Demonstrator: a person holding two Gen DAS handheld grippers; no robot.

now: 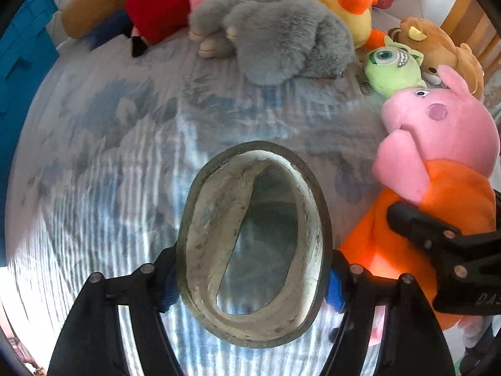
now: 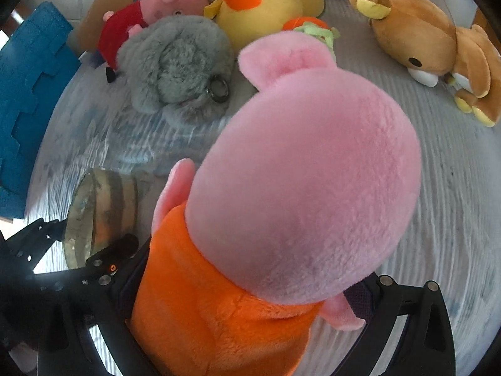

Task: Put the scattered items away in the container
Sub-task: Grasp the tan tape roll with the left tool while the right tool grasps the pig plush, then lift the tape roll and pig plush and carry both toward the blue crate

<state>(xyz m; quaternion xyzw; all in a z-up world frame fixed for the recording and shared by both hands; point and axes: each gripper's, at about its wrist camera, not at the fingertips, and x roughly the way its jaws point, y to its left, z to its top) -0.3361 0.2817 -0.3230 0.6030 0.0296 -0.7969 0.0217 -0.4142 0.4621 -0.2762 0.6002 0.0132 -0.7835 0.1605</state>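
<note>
Left gripper [image 1: 250, 269]: pinching a worn ring-shaped object [image 1: 250, 241] above the bedsheet [image 1: 109, 156].
Right gripper [image 2: 247, 307]: clamped on the orange-dressed pink pig plush [image 2: 281, 188], held aloft.
Farther: grey furry plush [image 1: 275, 34], green one-eyed plush [image 1: 391, 65], brown bear [image 2: 432, 40], yellow duck [image 2: 269, 0], red-dressed pig [image 2: 150, 9] lie loose.
Container: not in view.
Progress: two items held; several remain on the bed.

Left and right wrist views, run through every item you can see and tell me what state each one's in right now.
Left gripper: shut on the ring.
Ring: held up, hollow, nothing inside.
Right gripper: shut on the orange pig.
Orange pig: held off the bed.
Grey plush: lying on the bedsheet.
Brown bear: lying on its side.
Green one-eyed plush: lying loose.
Yellow duck: lying loose.
</note>
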